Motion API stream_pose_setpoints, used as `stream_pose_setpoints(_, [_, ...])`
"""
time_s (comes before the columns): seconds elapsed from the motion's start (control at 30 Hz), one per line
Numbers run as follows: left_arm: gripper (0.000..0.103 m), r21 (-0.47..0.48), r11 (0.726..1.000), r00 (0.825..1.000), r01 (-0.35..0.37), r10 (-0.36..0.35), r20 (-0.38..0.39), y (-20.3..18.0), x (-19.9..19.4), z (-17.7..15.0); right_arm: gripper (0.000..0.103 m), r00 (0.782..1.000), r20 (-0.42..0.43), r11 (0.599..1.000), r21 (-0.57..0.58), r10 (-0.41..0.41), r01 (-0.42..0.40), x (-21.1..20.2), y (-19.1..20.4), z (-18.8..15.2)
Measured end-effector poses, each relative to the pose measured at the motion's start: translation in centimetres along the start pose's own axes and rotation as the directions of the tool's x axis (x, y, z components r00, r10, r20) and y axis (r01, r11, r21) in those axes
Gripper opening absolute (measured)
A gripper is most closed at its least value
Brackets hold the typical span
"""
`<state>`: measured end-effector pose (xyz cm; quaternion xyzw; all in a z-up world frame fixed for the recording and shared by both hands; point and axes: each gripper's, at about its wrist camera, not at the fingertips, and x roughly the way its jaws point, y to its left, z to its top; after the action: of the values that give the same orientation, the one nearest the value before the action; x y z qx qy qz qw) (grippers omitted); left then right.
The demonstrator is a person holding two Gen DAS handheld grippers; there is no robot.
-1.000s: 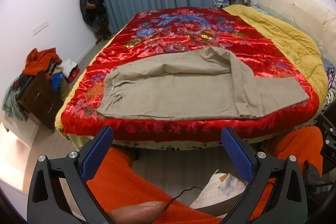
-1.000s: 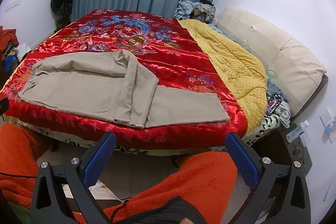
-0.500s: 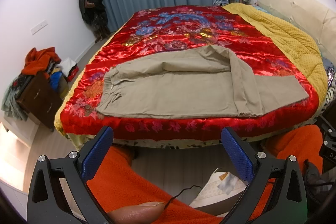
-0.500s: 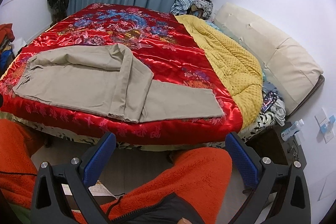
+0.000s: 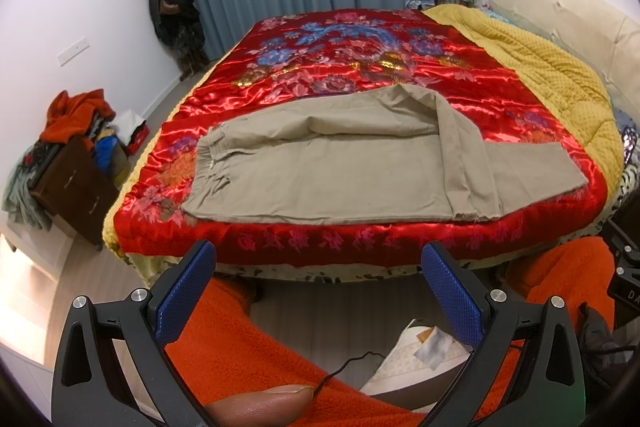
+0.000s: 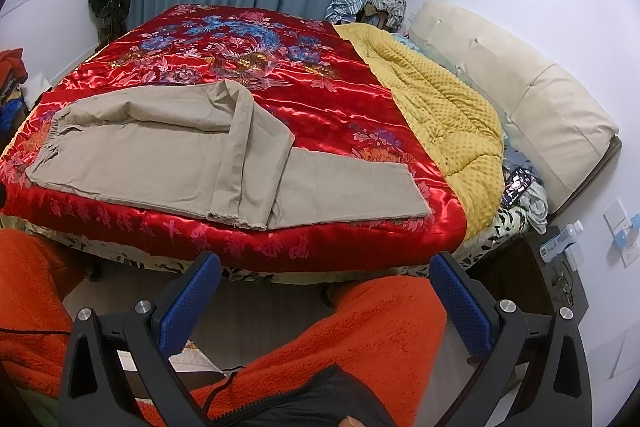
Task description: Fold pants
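Lying on: the pants are spread flat on the red quilt of the bed, at the centre of both views, near the quilt's lower edge.
Fold so far: one leg is seen turned back over the other, its frayed hem ending at the quilt's near edge; the lower leg is left sticking out toward the right of the frame.
Left tongs: the left tongs are held wide apart, with nothing between them, at the bottom of the frame and well short of the bed.
Right tongs: the right tongs are likewise spread wide and empty, low in the frame above an orange sleeve.
Step judged: a reach toward the cloth is probably being prepared.
Risk: the satin looks slippery, so the whole garment could be dragged off the edge if only one layer is pinched.
Second risk: the turned leg could be undone if a corner is lifted unevenly.
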<state>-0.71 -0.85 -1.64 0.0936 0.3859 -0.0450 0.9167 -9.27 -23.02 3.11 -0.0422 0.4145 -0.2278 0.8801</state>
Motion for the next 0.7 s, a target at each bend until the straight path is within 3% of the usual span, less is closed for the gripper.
stream_pose_setpoints(0.7, [0.102, 0.003, 1.000, 1.000, 0.001, -0.001, -0.004, -0.26, 0.19, -0.45, 0.103, 1.000, -0.011, 1.000, 0.004, 0.005, -0.005, 0.19, -0.11, -0.17])
